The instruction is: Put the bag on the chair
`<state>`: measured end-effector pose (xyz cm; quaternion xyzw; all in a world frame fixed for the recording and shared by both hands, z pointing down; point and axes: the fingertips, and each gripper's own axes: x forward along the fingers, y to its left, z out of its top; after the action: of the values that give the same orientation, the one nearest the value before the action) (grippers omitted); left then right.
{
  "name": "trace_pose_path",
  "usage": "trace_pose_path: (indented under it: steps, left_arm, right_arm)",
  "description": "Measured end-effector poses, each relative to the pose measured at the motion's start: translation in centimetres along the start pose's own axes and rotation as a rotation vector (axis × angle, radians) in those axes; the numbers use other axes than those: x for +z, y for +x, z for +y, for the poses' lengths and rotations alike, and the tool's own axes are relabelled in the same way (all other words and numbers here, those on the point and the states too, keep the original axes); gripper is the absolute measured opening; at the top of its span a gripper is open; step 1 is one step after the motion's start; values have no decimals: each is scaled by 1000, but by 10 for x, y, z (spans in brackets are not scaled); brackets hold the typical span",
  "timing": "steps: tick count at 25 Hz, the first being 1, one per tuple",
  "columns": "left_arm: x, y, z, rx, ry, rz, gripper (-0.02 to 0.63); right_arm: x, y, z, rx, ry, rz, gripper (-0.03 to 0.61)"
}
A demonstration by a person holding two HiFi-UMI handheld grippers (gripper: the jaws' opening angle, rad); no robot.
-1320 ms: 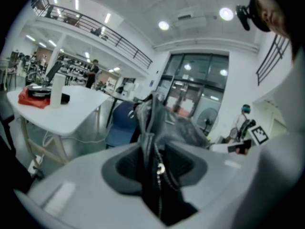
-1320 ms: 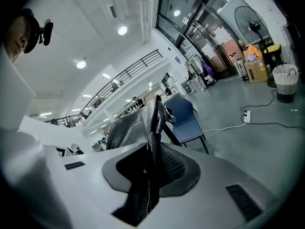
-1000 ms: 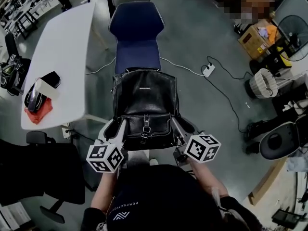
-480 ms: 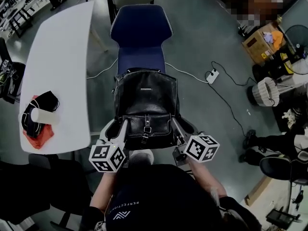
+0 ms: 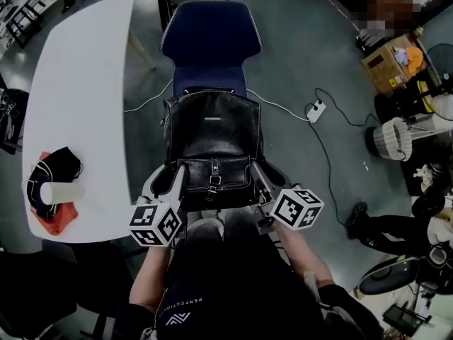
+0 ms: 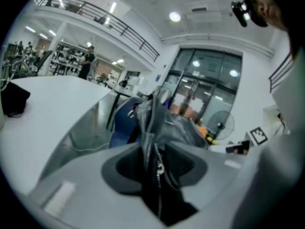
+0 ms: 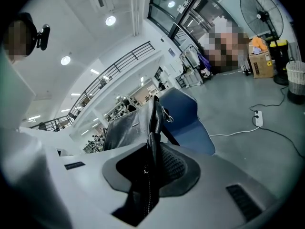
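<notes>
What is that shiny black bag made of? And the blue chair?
The bag looks like leather, real or fake: smooth, glossy, creased, with a metal-looking buckle. The chair seems covered in dull blue cloth; it shows no shine.

I had both claws out in front of my chest, side by side, pointing forward and a little downward. My left claw (image 5: 177, 181) was clamped on the left edge of the black leather bag (image 5: 212, 129); in the left gripper view its jaws pinched the side seam and zip between them. My right claw (image 5: 259, 181) held the right edge the same way, its jaws closed on the leather. The left marker cube (image 5: 156, 224) and the right marker cube (image 5: 296, 207) sat at the rear of the claws. My left forearm (image 5: 150, 278) and my right forearm (image 5: 303, 255) reached forward, spread slightly apart.
</notes>
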<state>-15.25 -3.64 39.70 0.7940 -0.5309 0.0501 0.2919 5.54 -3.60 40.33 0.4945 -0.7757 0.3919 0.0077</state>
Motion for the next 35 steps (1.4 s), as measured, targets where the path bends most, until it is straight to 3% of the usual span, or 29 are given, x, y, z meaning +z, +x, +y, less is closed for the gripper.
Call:
trace_pose_path:
  steps: [8,15,23,35]
  left_arm:
    - [14,50,11,71,-22,-6,149]
    - [27,123,29,127,-76,8,149]
    - [36,200,56,170,-79,34,149]
    - [30,292,107,204,-83,83,149]
  right_arm:
    - [32,52,-29,49,-13,58,72]
    - [71,119,-68,77,-25,137,72]
    - [96,191,-112,85,-9,186,72]
    - [101,287,-167,52,8,234,74]
